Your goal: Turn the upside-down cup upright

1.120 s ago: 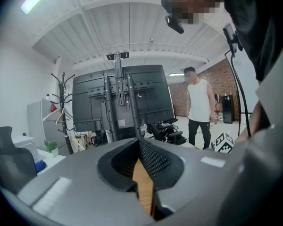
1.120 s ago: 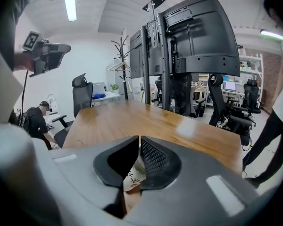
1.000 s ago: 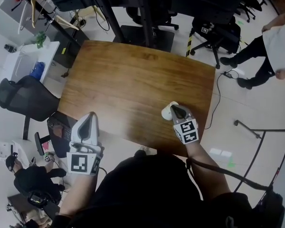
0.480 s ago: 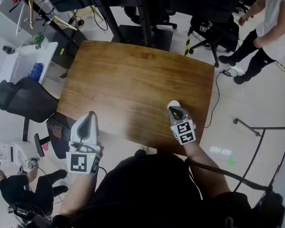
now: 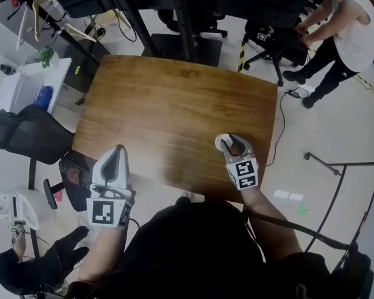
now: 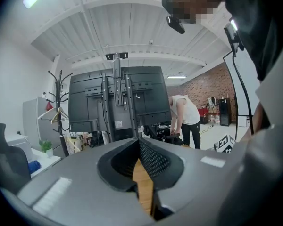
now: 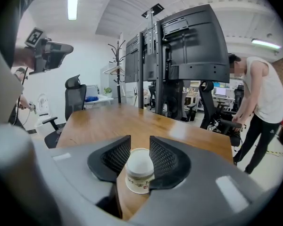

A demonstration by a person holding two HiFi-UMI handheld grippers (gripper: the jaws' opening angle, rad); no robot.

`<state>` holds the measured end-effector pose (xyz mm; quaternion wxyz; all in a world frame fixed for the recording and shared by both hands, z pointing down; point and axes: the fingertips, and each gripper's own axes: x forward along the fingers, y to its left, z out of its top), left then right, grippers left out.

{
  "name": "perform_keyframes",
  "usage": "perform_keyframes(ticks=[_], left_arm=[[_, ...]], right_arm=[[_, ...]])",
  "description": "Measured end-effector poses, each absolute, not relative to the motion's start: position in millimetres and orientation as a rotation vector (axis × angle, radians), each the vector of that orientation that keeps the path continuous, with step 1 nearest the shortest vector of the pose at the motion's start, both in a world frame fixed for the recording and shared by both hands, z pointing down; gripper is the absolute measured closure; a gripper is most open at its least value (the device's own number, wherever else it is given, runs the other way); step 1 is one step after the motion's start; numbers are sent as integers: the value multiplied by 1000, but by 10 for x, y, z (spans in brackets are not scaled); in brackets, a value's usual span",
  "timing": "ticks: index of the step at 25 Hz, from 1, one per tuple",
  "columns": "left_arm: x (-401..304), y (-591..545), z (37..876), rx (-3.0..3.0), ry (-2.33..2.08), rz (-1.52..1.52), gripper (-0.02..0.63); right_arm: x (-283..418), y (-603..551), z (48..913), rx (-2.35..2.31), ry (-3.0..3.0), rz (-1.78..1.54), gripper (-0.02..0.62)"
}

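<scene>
We record: cup (image 7: pixel 140 169), base up, standing on the wooden table (image 5: pixel 162 98) near its right front corner. It sits between the right gripper's (image 7: pixel 139 145) jaws, which have just been opening and are unclamped. Left gripper (image 5: pixel 116 153): jaws together, empty.

Open office or lab space. Black swivel chair (image 5: pixel 25 132) left of a wooden table (image 5: pixel 174 104). Big screens (image 7: pixel 193 41) on stands beyond, coat rack (image 6: pixel 60 93) far left.

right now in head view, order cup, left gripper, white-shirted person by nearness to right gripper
1. cup, between the right gripper's jaws, which have just been opening
2. left gripper, at the table's near-left edge
3. white-shirted person, far upper right
</scene>
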<state>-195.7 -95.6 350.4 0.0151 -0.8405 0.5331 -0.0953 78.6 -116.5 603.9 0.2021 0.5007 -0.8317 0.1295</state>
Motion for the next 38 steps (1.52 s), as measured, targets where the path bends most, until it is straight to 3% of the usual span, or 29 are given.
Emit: perform_keyframes(ticks=[6, 13, 14, 17, 20, 38], left_arm=[[-1988, -950, 3457, -2610, 1666, -289, 607], [-2095, -902, 3436, -2581, 1686, -319, 607], [-2099, -903, 3427, -2580, 1689, -315, 607], [-2115, -916, 3442, -2575, 1689, -311, 607], [-2111, -937, 3636, -2593, 1698, -353, 607], [-469, -1451, 4447, -2934, 1189, -274, 607]], right_arm=[[1124, -1254, 6240, 1501, -2247, 564, 451], [1114, -1313, 6297, 1522, -2245, 629, 473], [1112, -1315, 6275, 1527, -2249, 611, 481], [1115, -1296, 6164, 1545, -2251, 508, 592], [1094, -1227, 6004, 1544, -2251, 395, 594], [1505, -867, 5122, 1817, -2226, 352, 594]])
